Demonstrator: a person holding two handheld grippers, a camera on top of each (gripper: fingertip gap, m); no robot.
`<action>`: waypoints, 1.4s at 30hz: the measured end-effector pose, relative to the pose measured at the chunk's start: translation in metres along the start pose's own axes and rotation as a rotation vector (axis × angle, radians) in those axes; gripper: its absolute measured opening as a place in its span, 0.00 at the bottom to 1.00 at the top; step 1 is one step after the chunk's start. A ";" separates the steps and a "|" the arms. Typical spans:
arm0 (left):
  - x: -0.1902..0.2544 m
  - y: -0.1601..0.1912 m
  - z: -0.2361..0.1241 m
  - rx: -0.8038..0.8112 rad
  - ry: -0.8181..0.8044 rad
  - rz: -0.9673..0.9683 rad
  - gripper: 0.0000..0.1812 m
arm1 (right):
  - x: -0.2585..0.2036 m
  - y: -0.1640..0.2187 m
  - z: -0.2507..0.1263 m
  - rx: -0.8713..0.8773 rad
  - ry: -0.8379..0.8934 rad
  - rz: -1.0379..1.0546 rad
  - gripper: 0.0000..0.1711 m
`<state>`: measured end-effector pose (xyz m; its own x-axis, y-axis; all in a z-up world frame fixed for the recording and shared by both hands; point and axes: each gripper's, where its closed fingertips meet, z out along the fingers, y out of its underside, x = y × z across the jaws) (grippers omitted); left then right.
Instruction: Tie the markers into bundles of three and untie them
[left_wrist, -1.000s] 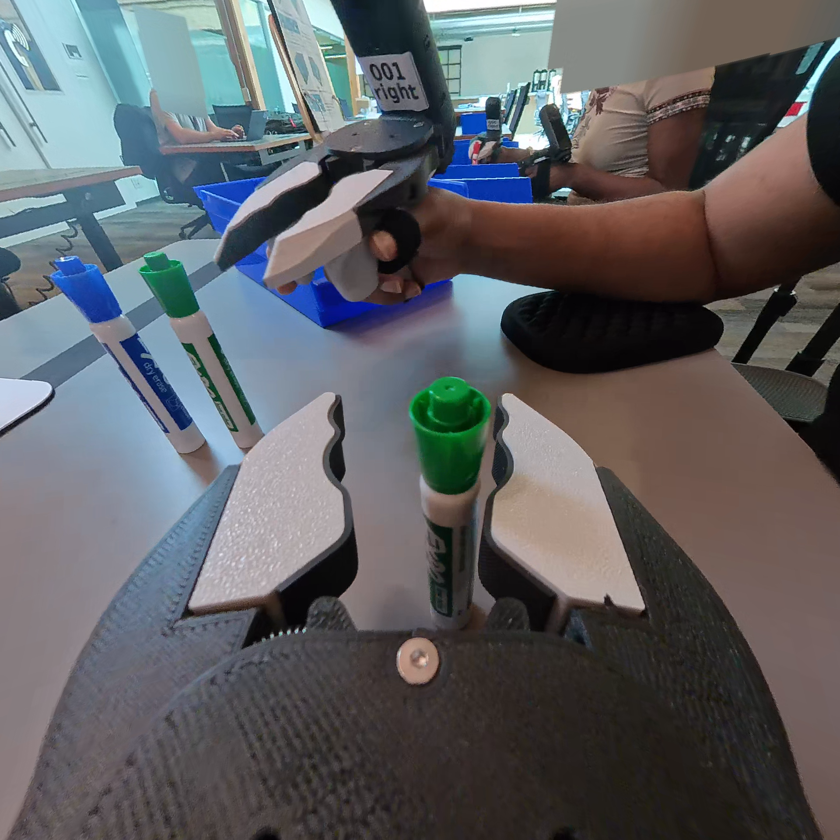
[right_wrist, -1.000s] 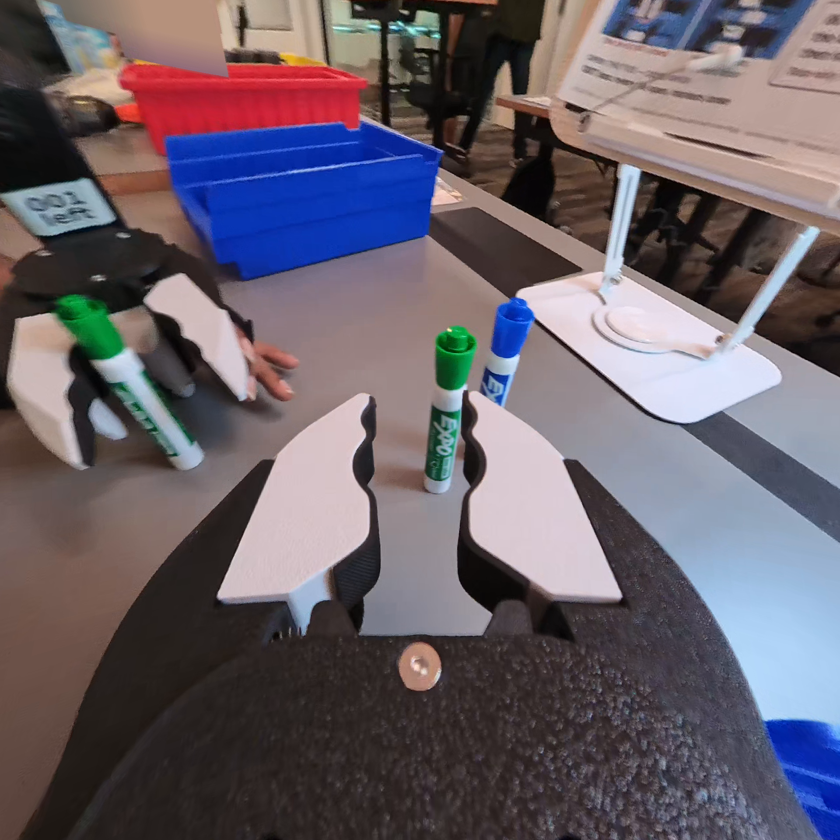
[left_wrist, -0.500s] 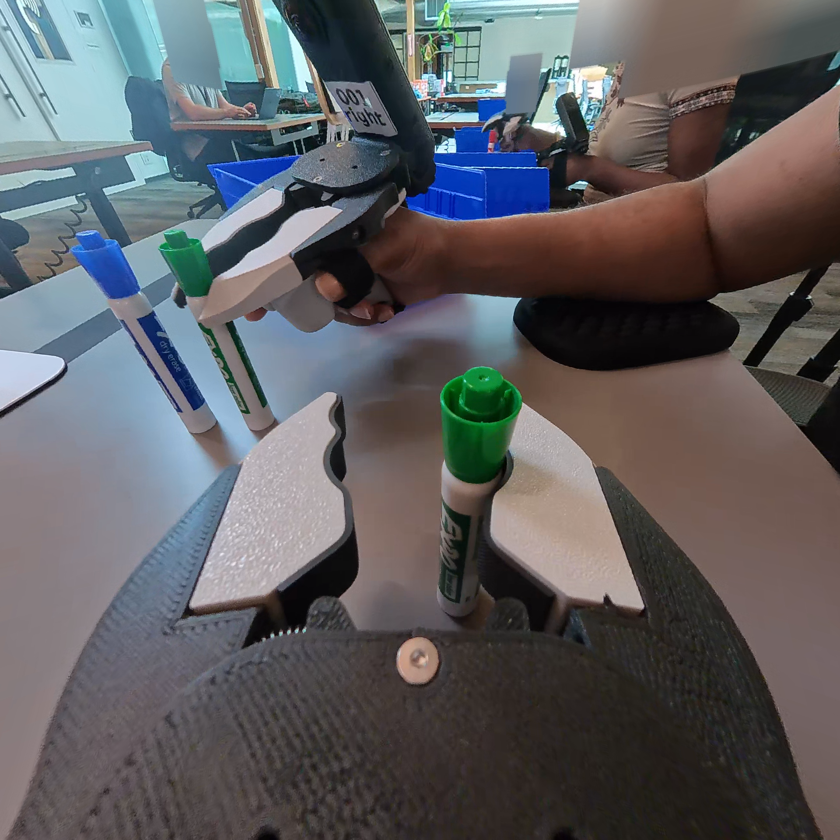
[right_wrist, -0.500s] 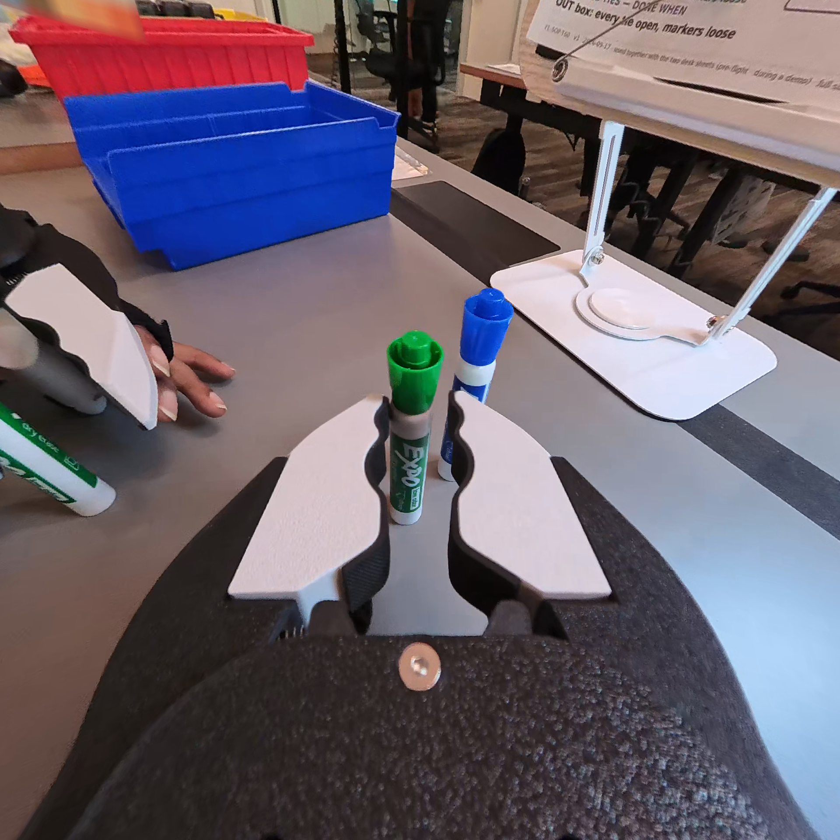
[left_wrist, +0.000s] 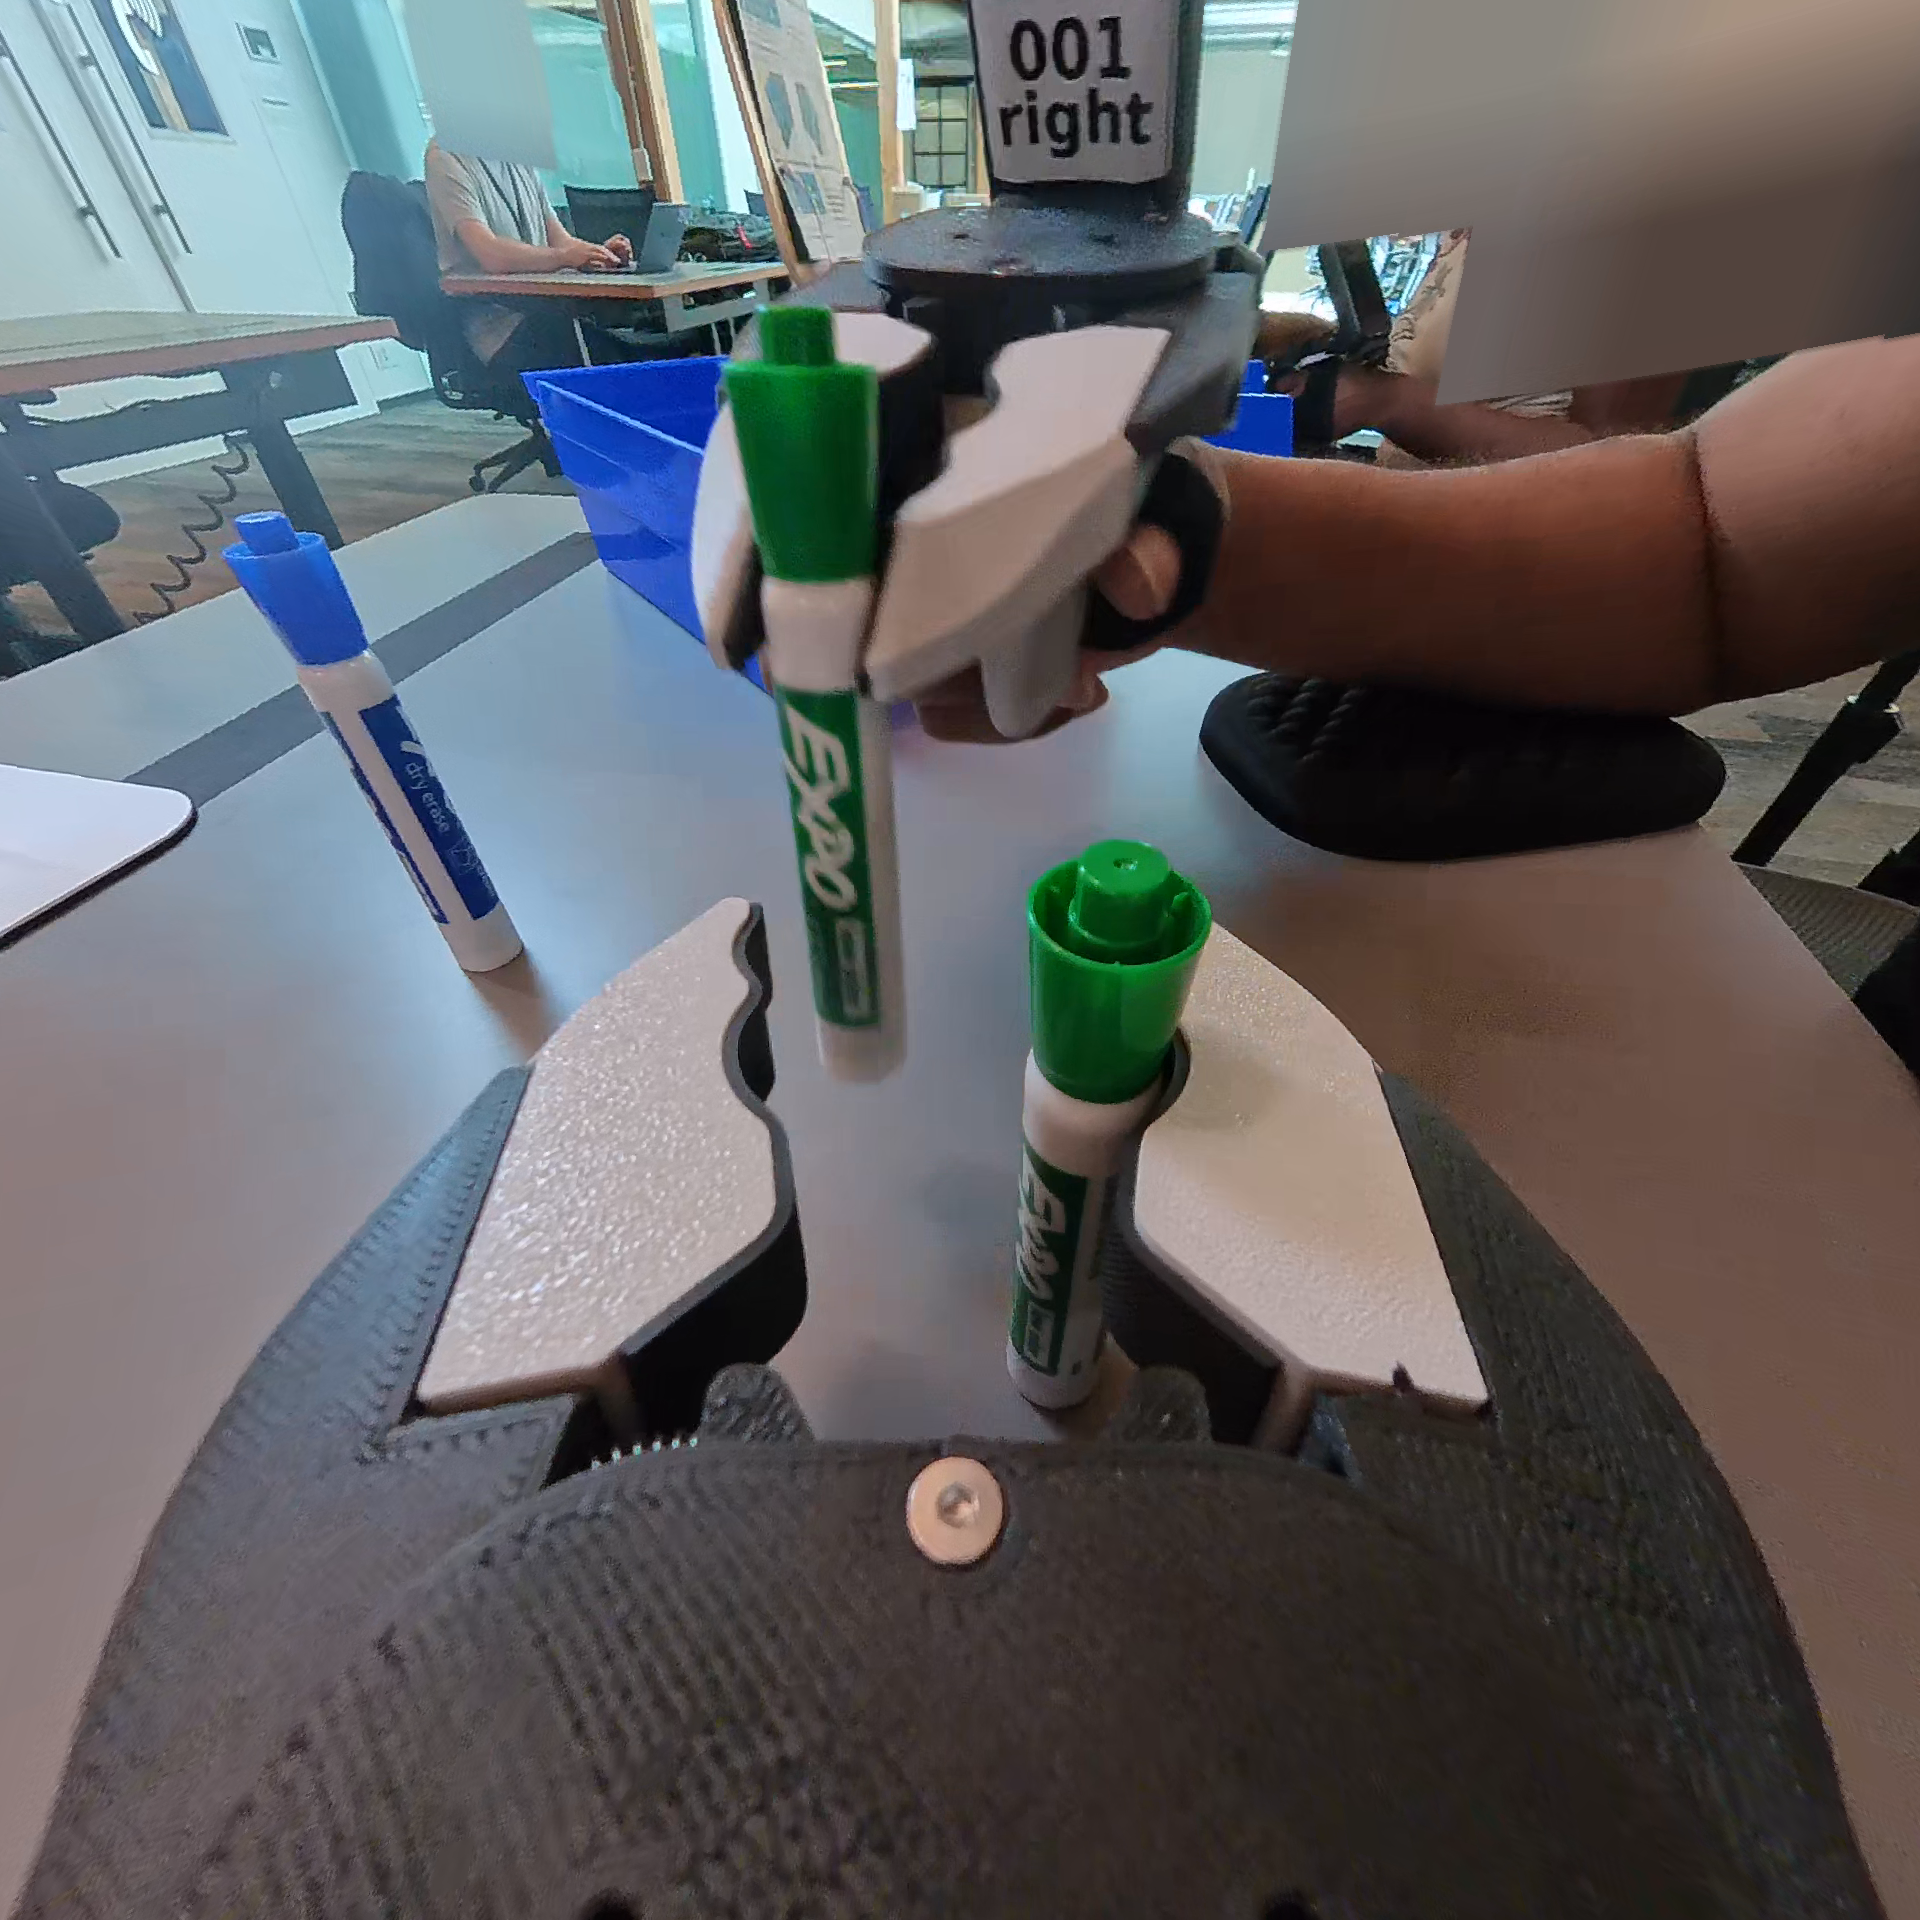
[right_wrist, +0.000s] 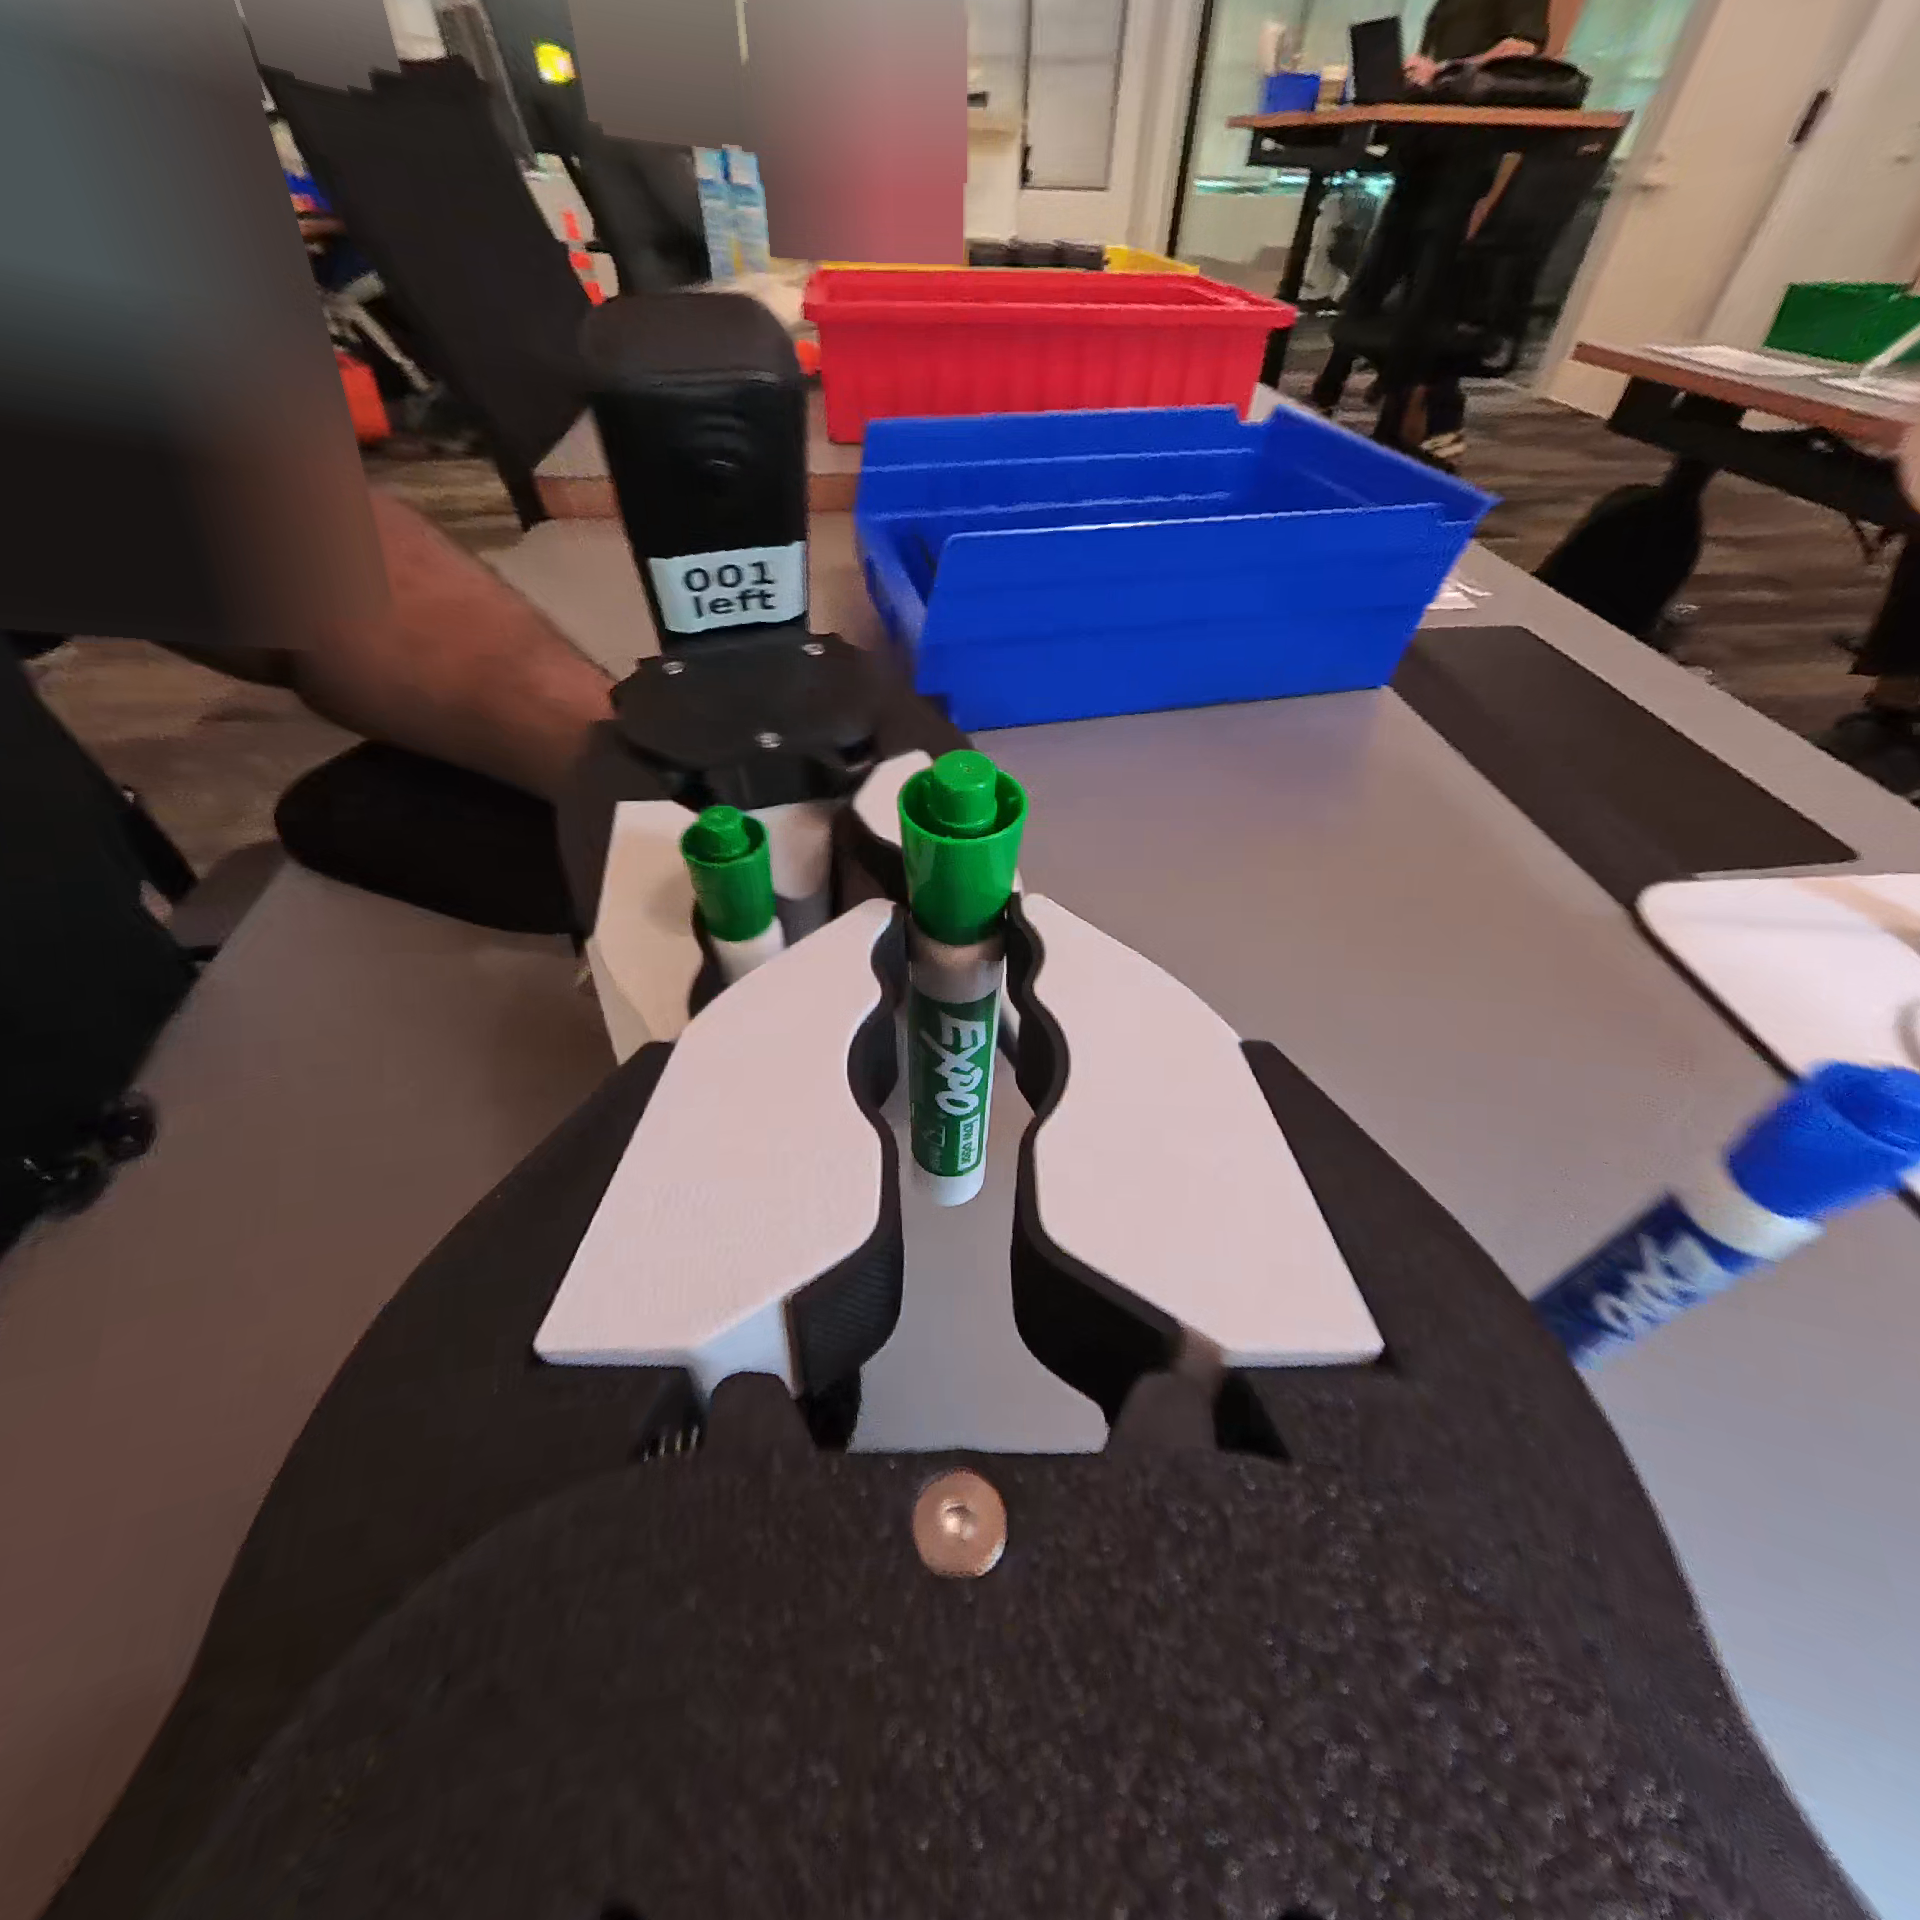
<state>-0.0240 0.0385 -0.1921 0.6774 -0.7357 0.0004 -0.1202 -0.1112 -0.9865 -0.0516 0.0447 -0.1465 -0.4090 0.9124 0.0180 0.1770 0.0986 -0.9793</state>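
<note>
Markers standing capped-end up, right gripper (right_wrist: 961, 940) clamping one green marker (right_wrist: 951, 997) clear of the table (left_wrist: 260, 1039), left gripper (left_wrist: 961, 1023) spread wide, second green marker (left_wrist: 1091, 1122) leaning against its right finger, blue marker (left_wrist: 364, 748) standing apart.

An open-plan office is shown. At ten o'clock in the left wrist view, a person (left_wrist: 488, 223) is seated at a laptop (left_wrist: 644, 239) on a wooden desk (left_wrist: 613, 281), with an office chair (left_wrist: 390, 260) behind. In the right wrist view, stacked blue bins (right_wrist: 1164, 561), a red bin (right_wrist: 1039, 348) and a standing desk (right_wrist: 1423, 125) are seen at twelve to one o'clock.
</note>
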 end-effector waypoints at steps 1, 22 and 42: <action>0.001 0.000 0.000 -0.002 0.008 0.000 0.39 | -0.005 0.003 0.007 -0.012 -0.008 -0.004 0.11; 0.008 0.004 0.000 -0.029 0.052 -0.001 0.40 | -0.021 0.011 0.032 0.001 -0.092 0.026 0.12; 0.008 0.006 0.005 -0.046 0.056 0.006 0.39 | -0.033 0.012 0.033 -0.102 -0.017 0.058 0.33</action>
<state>-0.0160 0.0352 -0.1983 0.6349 -0.7726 0.0046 -0.1588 -0.1364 -0.9778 -0.0657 0.0030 -0.1652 -0.4101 0.9110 -0.0424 0.2907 0.0865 -0.9529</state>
